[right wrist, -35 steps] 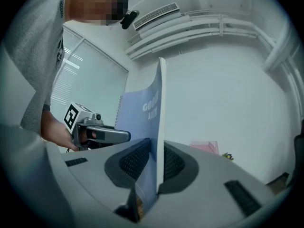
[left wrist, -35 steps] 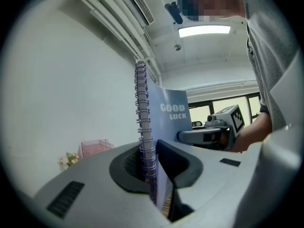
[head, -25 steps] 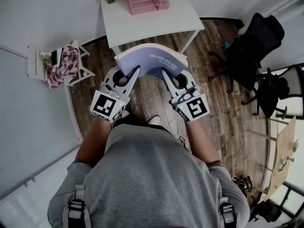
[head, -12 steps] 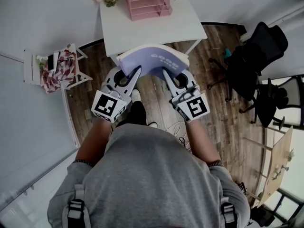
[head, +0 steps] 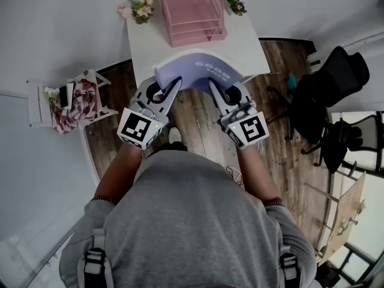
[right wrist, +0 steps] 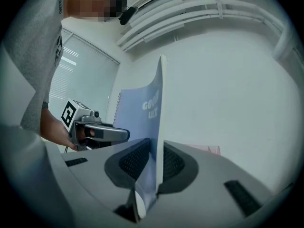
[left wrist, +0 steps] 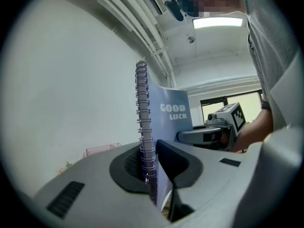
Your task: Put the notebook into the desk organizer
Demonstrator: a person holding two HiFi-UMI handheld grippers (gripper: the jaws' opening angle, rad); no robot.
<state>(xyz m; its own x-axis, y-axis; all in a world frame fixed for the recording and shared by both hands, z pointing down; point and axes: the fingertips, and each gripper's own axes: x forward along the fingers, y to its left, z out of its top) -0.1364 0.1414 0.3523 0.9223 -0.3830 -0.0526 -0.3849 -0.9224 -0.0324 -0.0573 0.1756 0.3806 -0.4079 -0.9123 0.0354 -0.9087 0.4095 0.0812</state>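
- Jaws of the left gripper (head: 170,92) are closed on the purple wire spiral binding (left wrist: 142,103). In the left gripper view the coil is seen standing upright between the pads.
- A lavender-blue spiral-bound notebook with "GOOD LUCK" printed on its cover (head: 197,71) is held in the air between the two grippers. It is bowed upward in the middle, with the bound edge to the left and the free edge to the right. In the head view it is seen over the near edge of the white rectangular table (head: 246,41). It is judged not to be resting on that surface.
- The right gripper (head: 214,92) is clamped on the free edge of the cover and pages. In the right gripper view the thin stack is seen pinched between the ribbed pads.
- The pink wire-mesh tiered desk organizer (head: 192,17) is set at the far side of the table. It is well apart from the notebook and straight ahead of it.
- Governing relation: the organizer lies directly forward of both sets of fingers and is roughly centred between them, so neither hand is judged the nearer. The notebook's held span runs crosswise to that line of approach. A level forward carry, with the bow flattened before entry, is judged necessary. The receiving tier cannot be determined.
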